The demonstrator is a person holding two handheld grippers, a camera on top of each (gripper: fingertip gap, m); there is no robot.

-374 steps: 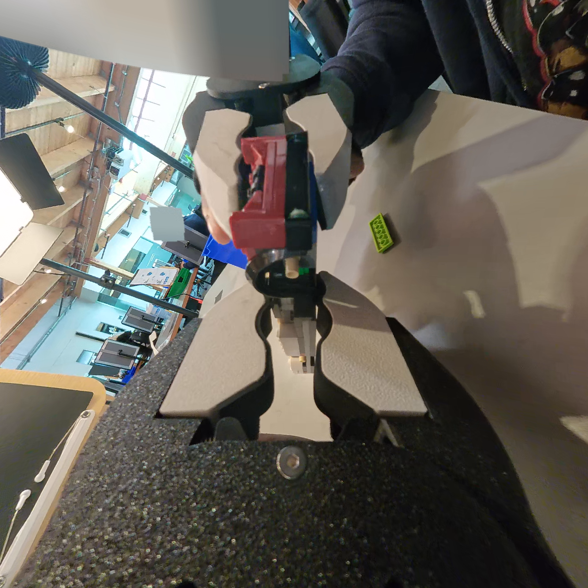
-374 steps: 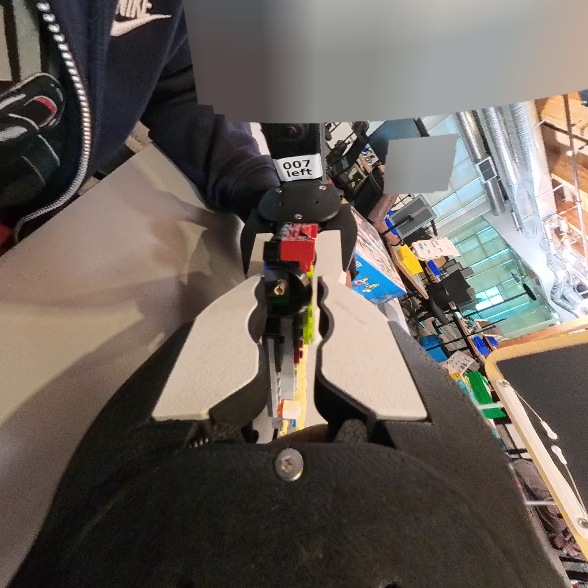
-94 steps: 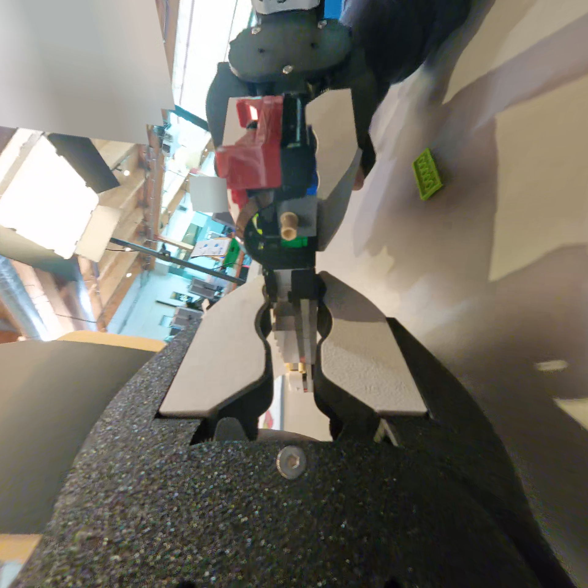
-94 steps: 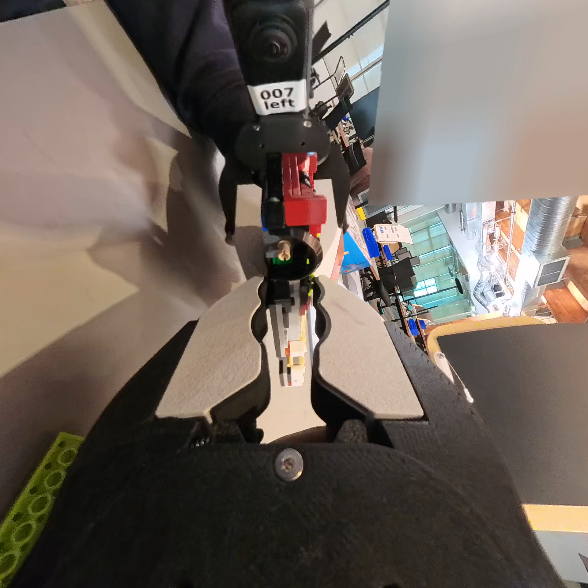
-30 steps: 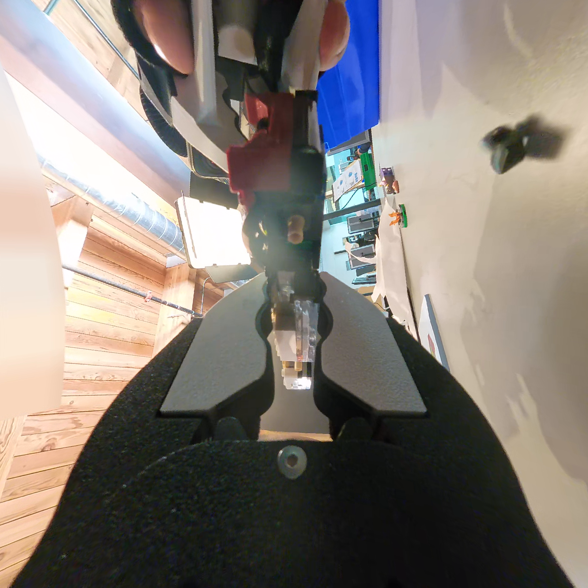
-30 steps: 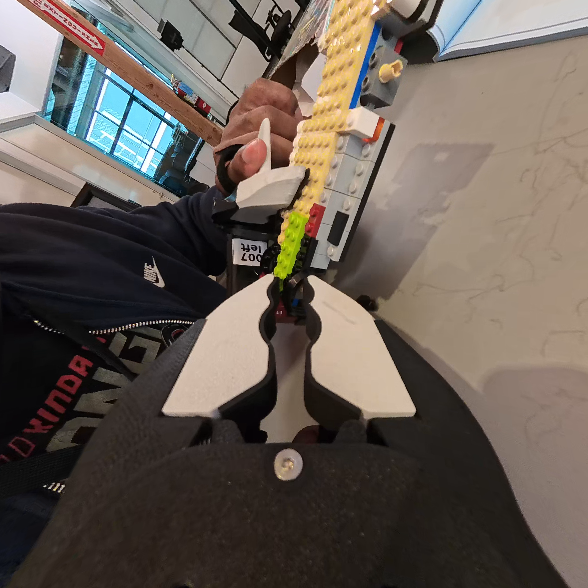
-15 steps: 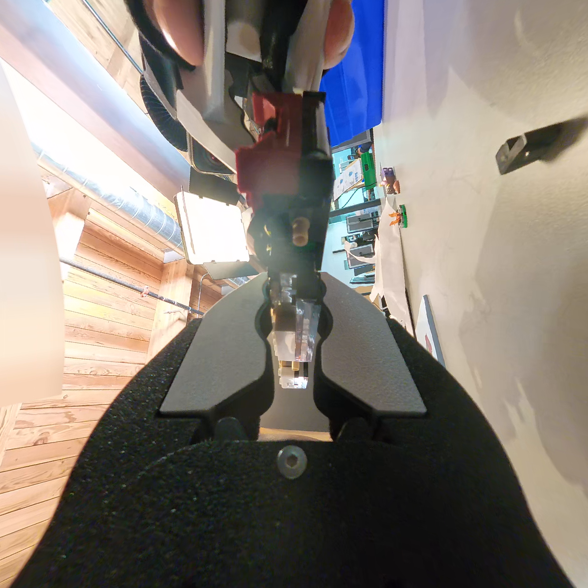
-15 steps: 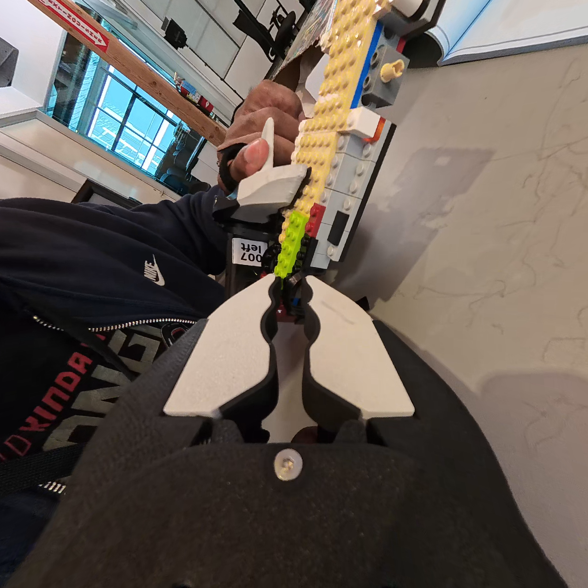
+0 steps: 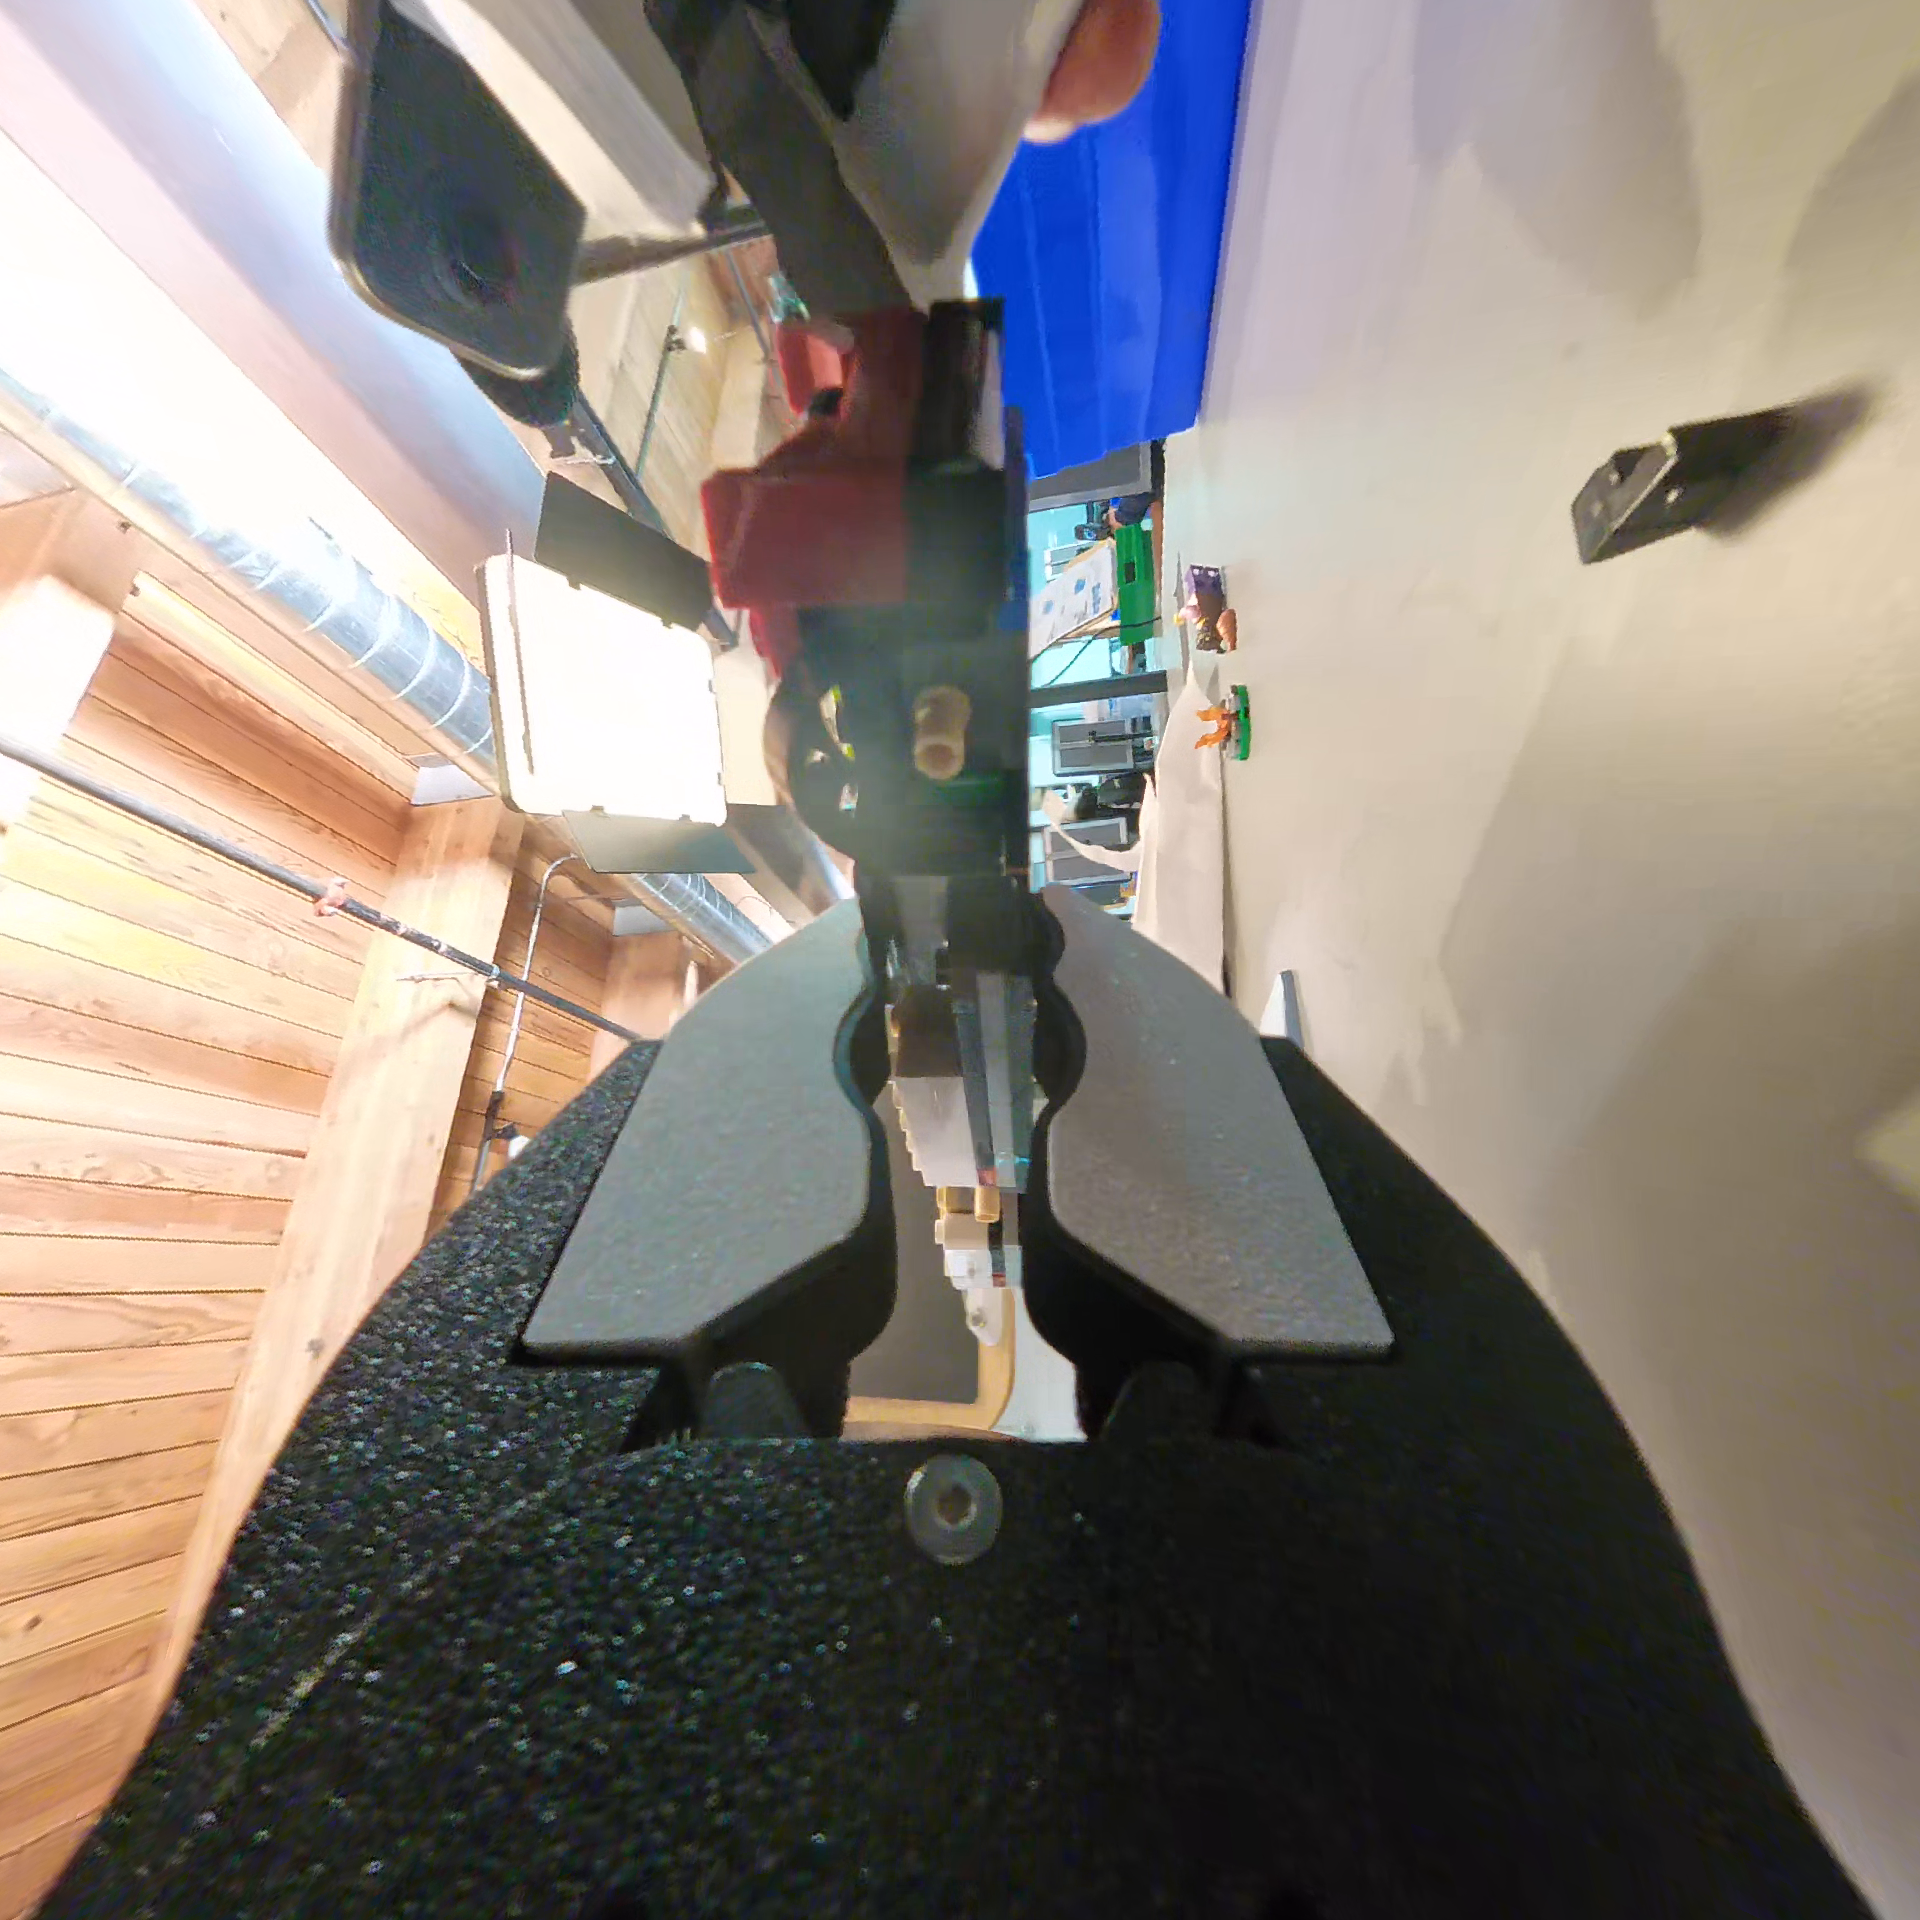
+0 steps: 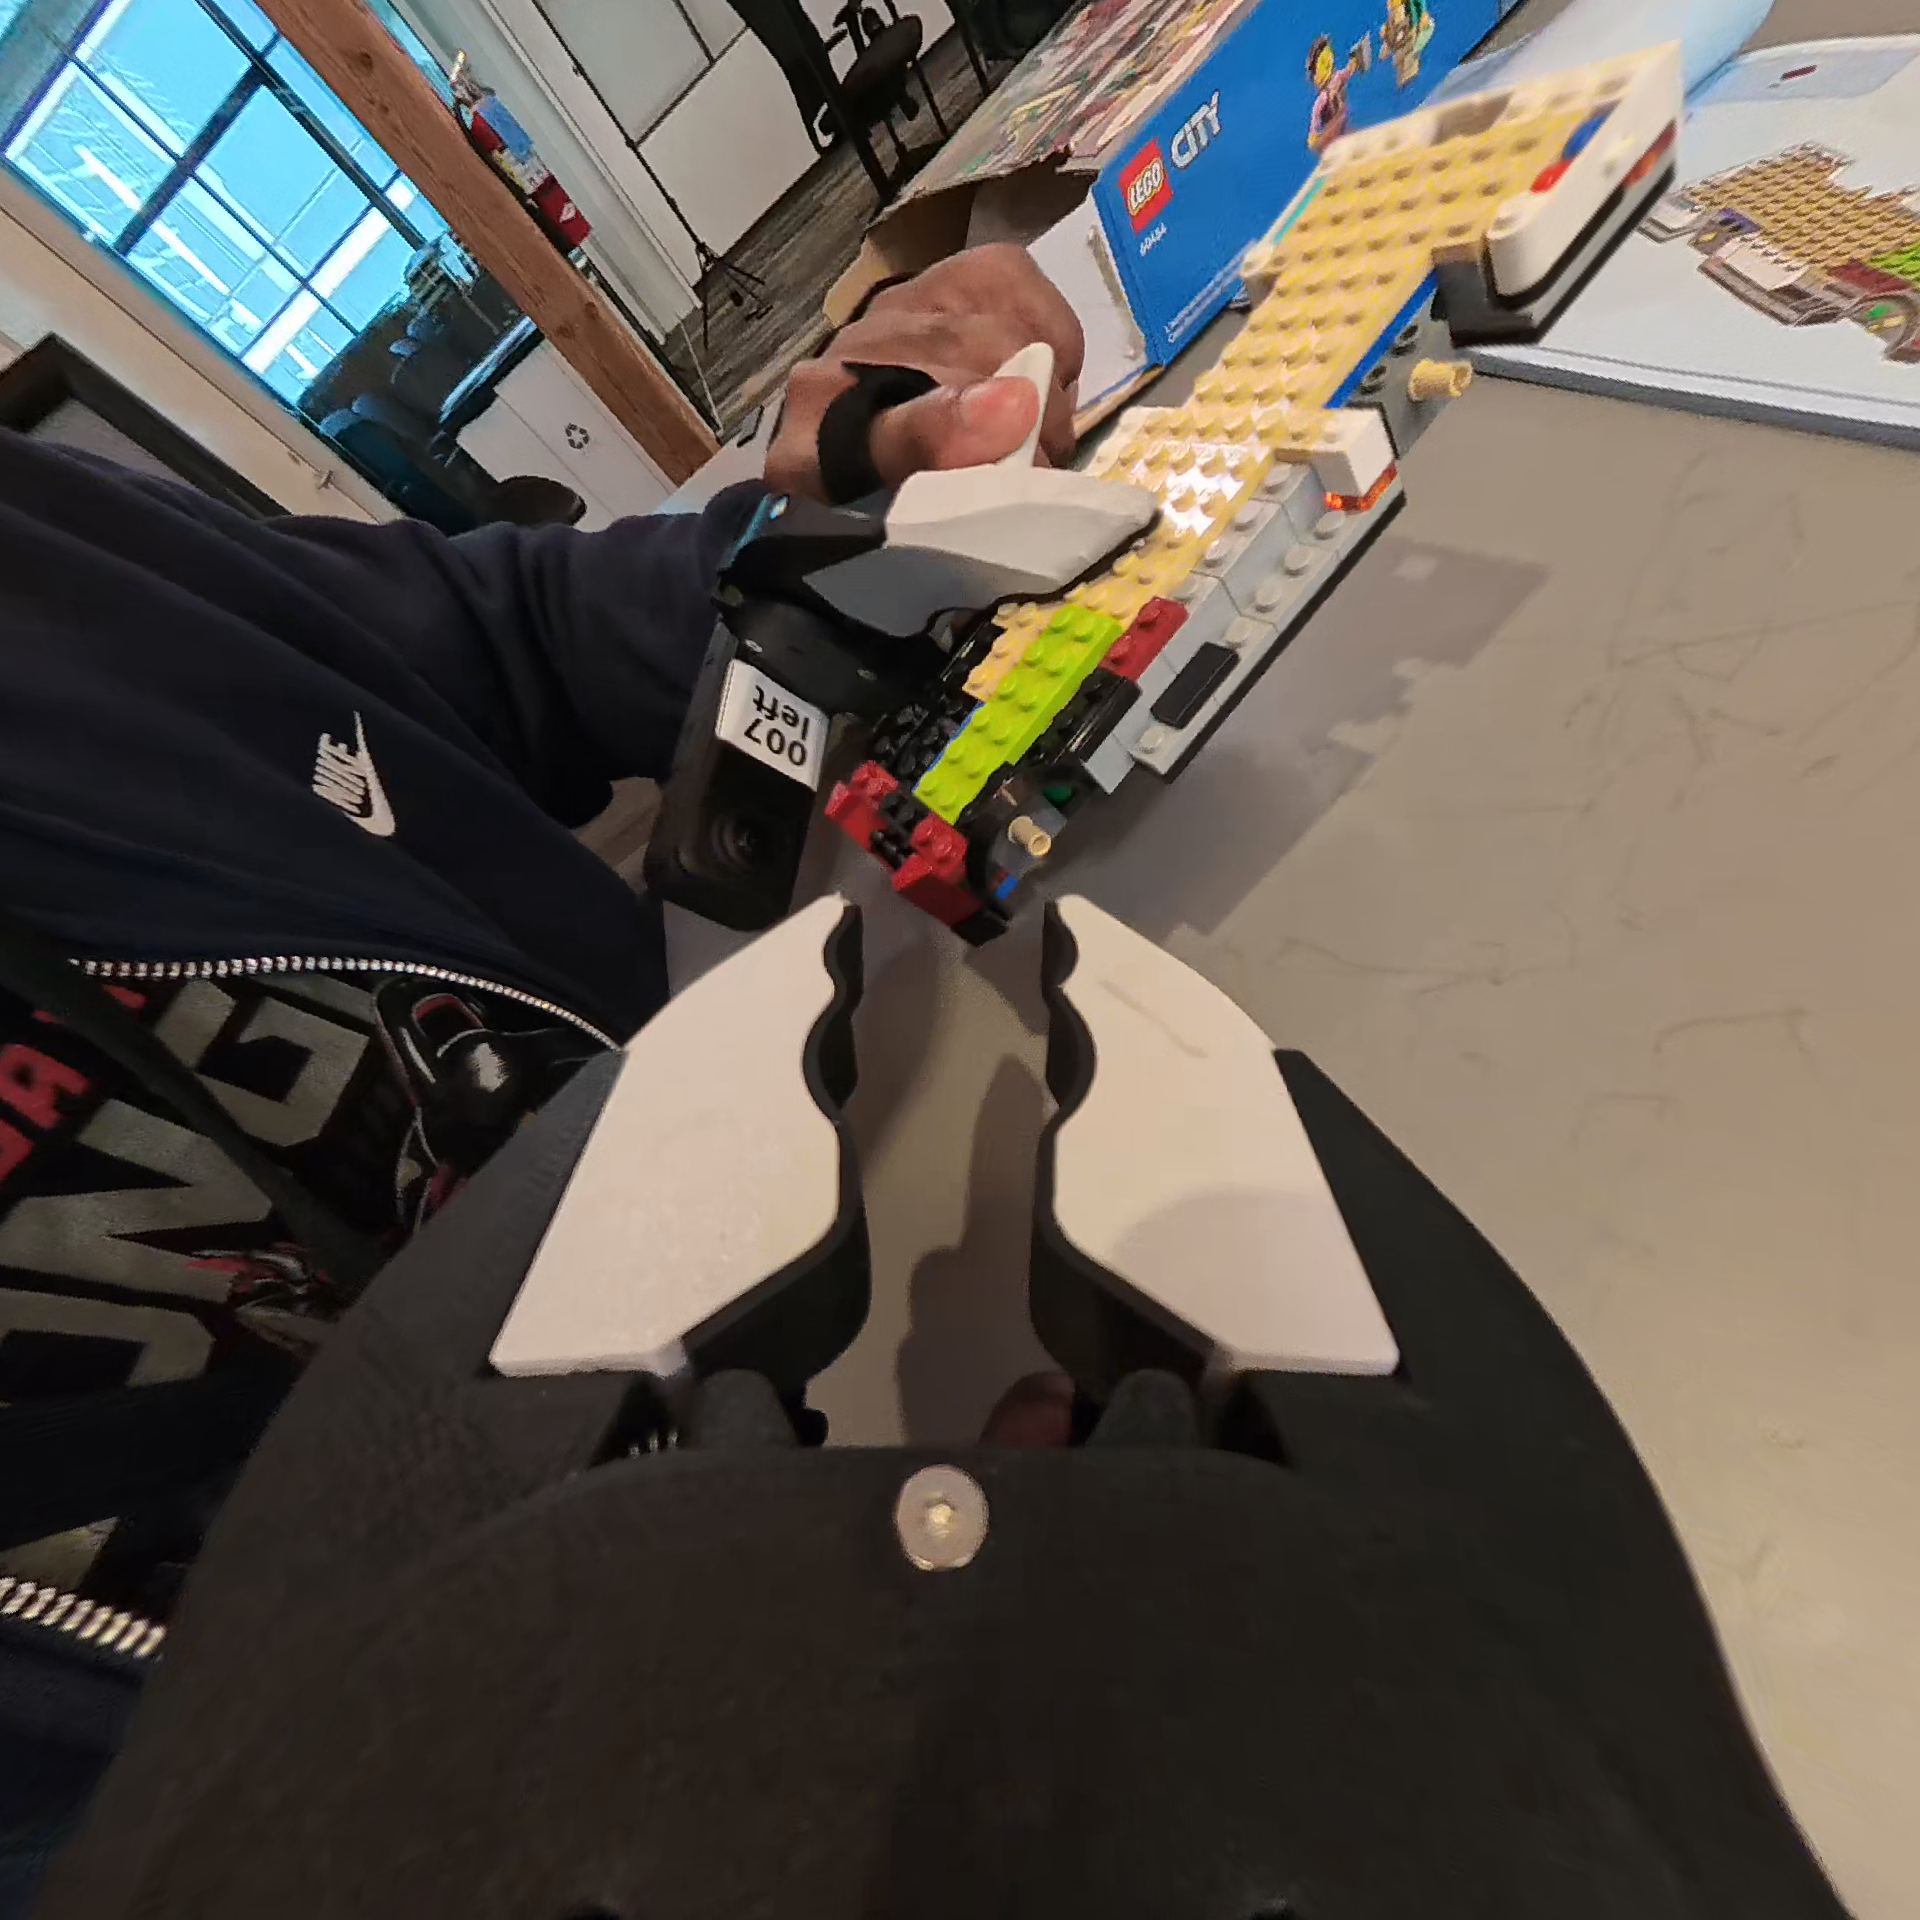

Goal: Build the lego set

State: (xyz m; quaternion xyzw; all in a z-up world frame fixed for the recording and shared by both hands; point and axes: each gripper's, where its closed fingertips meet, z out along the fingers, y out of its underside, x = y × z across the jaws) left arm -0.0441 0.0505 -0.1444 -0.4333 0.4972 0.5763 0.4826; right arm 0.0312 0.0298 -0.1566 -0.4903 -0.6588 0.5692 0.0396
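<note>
Model, a long brick build held above the desk, stays pinched in the left gripper, while the right gripper has let go and now stands spread just short of its red end.

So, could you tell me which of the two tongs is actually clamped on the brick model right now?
The left tongs: they pinch the brick model by its grey side. The right tongs stand open just short of its red end, touching nothing.
</note>
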